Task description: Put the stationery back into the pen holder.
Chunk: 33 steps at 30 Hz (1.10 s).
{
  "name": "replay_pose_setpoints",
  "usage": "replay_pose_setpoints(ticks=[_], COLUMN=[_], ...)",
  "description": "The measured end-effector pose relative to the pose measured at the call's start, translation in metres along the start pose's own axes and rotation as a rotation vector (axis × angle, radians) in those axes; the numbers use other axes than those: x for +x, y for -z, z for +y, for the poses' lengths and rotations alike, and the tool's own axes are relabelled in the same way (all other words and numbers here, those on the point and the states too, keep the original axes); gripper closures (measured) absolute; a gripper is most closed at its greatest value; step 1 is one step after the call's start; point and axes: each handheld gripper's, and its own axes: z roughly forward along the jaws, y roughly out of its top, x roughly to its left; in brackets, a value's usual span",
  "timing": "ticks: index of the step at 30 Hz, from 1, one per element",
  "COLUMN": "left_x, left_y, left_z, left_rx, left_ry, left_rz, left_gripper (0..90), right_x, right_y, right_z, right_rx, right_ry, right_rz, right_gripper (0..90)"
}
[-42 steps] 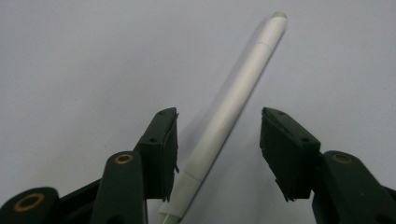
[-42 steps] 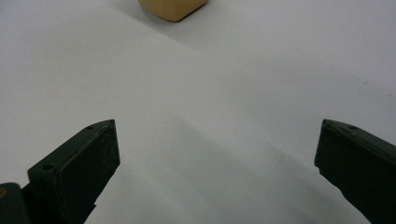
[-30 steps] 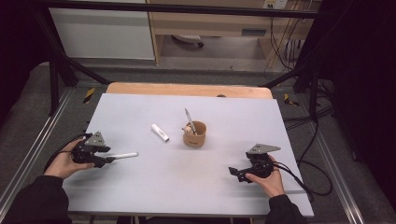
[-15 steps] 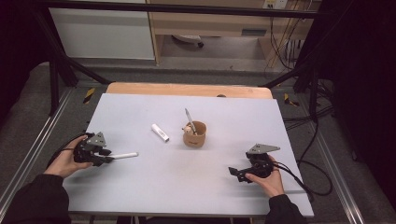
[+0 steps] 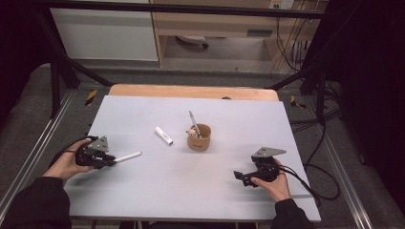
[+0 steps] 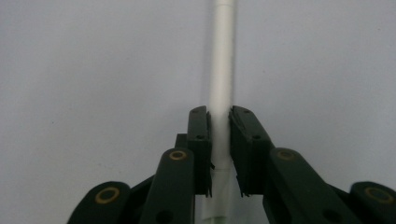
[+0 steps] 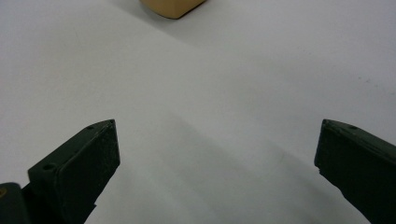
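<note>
My left gripper (image 5: 111, 161) is shut on a long white pen (image 5: 128, 156) near the table's left edge; in the left gripper view the white pen (image 6: 220, 74) runs straight up between the jaws of the left gripper (image 6: 219, 121). A tan wooden cup (image 5: 199, 137) stands mid-table with a grey pen (image 5: 192, 119) and another small item in it. A short white cap-like piece (image 5: 163, 135) lies left of the cup. My right gripper (image 5: 237, 176) rests open at the front right, right gripper (image 7: 217, 149) jaws wide apart over bare table, the cup's base (image 7: 171, 7) ahead.
The grey table top (image 5: 191, 191) has a wooden strip (image 5: 191, 90) along its far edge. Black frame bars and cables (image 5: 315, 143) run along the right side. A cable trails from the right gripper off the table's right edge.
The left gripper has shifted very slightly with the white pen held in it. The right gripper has not moved.
</note>
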Motion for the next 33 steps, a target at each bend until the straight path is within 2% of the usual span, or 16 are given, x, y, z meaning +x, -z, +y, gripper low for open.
replay_pose_setpoints(ticks=[6, 12, 20, 26, 33], left_x=[0.000, 0.000, -0.008, -0.018, -0.036], left_y=[0.000, 0.004, 0.012, 0.018, 0.016], left_z=[0.000, 0.000, 0.004, 0.016, 0.038], left_rx=[0.000, -0.018, -0.053, -0.091, -0.114], left_ry=[-0.004, 0.040, 0.085, 0.087, 0.099], left_rz=[-0.005, -0.007, -0.010, -0.008, -0.039], left_gripper=[78.1, 78.1, 78.2, 78.1, 78.1], right_x=[-0.001, 0.000, 0.000, 0.000, 0.001], right_y=[0.000, 0.000, 0.001, 0.001, 0.001], right_z=[0.000, 0.000, 0.000, 0.000, 0.001], right_rx=[-0.004, -0.005, -0.005, -0.005, -0.009], right_ry=[0.005, 0.009, 0.010, 0.014, 0.024], right_rz=[-0.001, -0.003, -0.002, -0.002, -0.004], right_gripper=[0.8, 0.8, 0.8, 0.7, 0.7])
